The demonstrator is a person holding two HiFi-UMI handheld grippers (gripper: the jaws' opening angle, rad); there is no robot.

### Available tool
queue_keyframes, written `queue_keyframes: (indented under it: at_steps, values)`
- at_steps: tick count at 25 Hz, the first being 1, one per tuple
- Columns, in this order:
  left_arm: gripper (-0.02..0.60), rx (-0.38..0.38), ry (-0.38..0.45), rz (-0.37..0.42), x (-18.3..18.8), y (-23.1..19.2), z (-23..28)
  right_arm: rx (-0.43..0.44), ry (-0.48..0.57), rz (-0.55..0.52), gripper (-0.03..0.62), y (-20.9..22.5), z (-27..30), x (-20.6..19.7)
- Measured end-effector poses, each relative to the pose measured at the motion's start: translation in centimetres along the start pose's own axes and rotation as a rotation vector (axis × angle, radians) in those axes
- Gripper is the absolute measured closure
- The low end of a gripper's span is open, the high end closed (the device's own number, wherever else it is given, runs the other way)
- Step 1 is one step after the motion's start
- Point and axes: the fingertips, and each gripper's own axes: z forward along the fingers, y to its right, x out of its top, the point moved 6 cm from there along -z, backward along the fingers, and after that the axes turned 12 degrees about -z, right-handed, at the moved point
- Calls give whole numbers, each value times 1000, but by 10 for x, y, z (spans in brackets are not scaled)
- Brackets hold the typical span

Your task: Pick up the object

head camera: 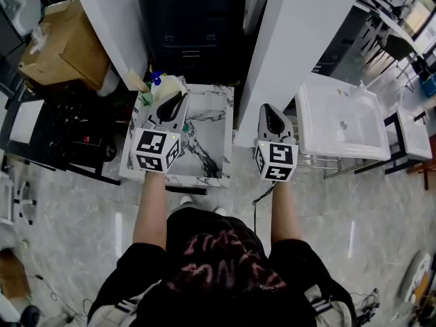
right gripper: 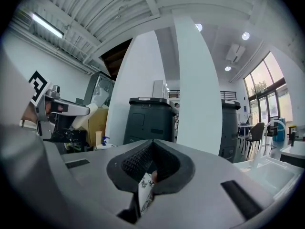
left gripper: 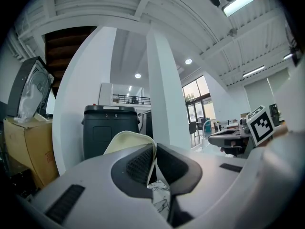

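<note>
We pinch the thin cream-coloured object (left gripper: 126, 140) by its edge in the fingers of our left gripper (left gripper: 155, 151) over the white marbled table (head camera: 212, 138), judging it light and floppy, the fingers of our right gripper (right gripper: 152, 147) pressed together, empty.

Brightly lit by ceiling strip lights (left gripper: 238, 5) and windows (right gripper: 267, 80), sharp centrally, with dark, curved fisheye edges in gripper views.

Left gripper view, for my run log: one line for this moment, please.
left tongs: shut on cream object | right tongs: shut, empty | cream object: held over marble table
</note>
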Motion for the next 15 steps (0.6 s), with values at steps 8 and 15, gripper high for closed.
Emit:
queue_keyframes:
  at_steps: [8, 15]
  values:
    - [545, 1, 4, 18, 3, 4, 2, 3, 7, -8, 580, 5, 0, 1]
    - [545, -4, 7, 25, 7, 4, 6, 3, 8, -12, 580, 8, 4, 1]
